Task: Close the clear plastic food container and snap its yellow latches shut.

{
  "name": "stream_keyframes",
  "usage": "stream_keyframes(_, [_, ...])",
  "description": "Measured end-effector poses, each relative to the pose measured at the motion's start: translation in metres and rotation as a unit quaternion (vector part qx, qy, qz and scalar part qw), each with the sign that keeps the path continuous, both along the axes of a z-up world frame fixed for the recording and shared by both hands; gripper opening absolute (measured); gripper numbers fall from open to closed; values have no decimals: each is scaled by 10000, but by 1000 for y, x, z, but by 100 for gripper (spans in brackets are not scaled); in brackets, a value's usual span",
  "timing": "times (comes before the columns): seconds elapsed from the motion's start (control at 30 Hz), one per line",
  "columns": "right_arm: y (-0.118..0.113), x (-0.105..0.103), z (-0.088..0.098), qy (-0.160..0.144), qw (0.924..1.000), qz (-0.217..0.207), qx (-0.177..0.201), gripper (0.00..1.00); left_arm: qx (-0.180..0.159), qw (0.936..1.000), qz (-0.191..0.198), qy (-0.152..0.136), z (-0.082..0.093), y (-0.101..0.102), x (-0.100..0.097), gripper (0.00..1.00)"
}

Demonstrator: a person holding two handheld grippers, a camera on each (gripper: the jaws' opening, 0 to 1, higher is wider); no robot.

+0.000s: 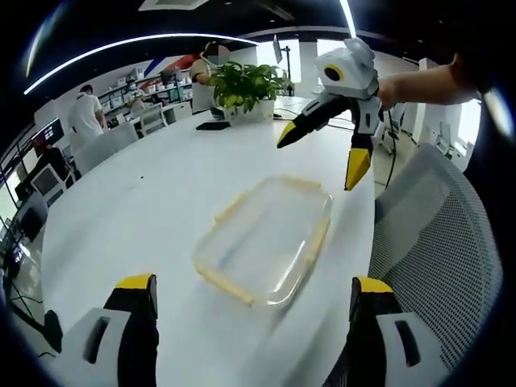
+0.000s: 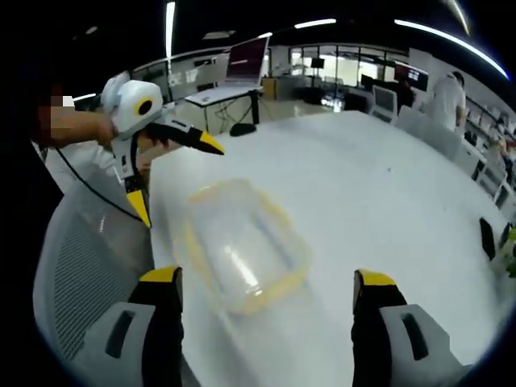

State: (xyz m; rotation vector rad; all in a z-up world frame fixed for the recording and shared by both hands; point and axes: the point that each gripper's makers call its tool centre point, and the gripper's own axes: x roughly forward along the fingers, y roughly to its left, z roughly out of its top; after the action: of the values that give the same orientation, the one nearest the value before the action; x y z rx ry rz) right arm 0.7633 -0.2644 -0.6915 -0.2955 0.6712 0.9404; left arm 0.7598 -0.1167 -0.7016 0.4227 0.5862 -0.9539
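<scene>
Both your grippers hover spread over the clear container (image 1: 266, 242) — neither touches it.

The container sits on the white bench (image 1: 153, 193) near the edge beside a grey mesh chair (image 1: 451, 242), its yellow latches (image 1: 310, 246) along the rim; whether the lid is seated you cannot tell from here. In the left gripper view your left gripper (image 1: 254, 306) shows its fingers (image 1: 137, 306) wide apart, the container lying between and just ahead of them. Your right gripper (image 1: 322, 157) hangs above the far end of the container, fingers apart, held by a hand (image 1: 391, 93). In the right gripper view its yellow-tipped fingers frame the container the same way. A potted plant (image 1: 246, 89) stands farther back on the bench — people sit at desks beyond.
</scene>
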Motion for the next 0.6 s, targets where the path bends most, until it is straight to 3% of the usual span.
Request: stream_keyframes(0.6, [3, -25, -23, -79, 9999, -132, -39, 68, -34, 9995, 308, 4, -13, -5, -5, 68])
